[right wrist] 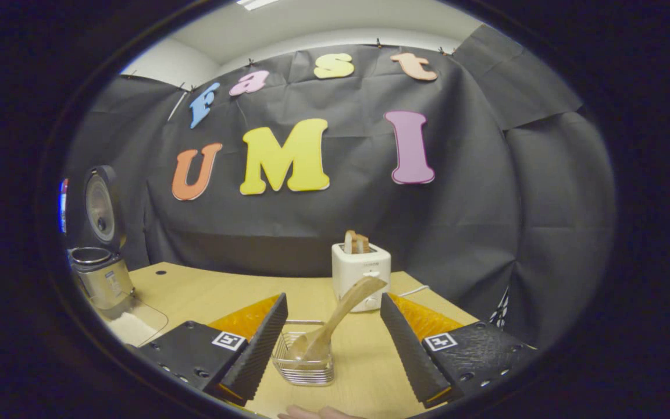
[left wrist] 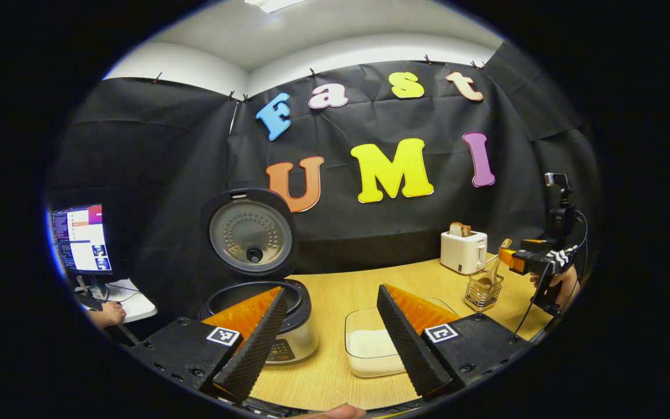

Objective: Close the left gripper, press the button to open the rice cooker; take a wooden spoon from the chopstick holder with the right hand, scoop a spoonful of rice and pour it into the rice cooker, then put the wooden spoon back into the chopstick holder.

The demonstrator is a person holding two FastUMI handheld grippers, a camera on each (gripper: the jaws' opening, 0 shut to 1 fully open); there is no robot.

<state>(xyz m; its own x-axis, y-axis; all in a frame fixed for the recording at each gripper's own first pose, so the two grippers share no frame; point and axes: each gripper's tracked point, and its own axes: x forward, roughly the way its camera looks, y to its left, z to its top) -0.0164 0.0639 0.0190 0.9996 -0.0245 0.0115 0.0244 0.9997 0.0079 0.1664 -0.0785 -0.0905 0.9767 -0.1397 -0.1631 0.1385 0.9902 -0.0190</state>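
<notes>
The rice cooker (left wrist: 288, 334) stands open with its lid (left wrist: 252, 235) raised, just beyond my left gripper (left wrist: 332, 384), which is open and holds nothing. A clear container of rice (left wrist: 373, 349) lies between that gripper's fingers, farther out. At the right, a hand holds my right gripper (left wrist: 521, 259) beside the wire chopstick holder (left wrist: 483, 291). In the right gripper view, the wooden spoon (right wrist: 341, 314) leans in the chopstick holder (right wrist: 306, 361), handle up and to the right. My right gripper (right wrist: 334, 393) is open around it, touching nothing. The rice cooker (right wrist: 99, 276) stands far left.
A white toaster (left wrist: 463, 250) with bread slices stands at the back of the wooden table (left wrist: 341, 291), behind the holder, and shows as the toaster (right wrist: 361, 270) in the right gripper view. A monitor (left wrist: 79, 238) and a person's hand (left wrist: 108, 314) are off the table's left.
</notes>
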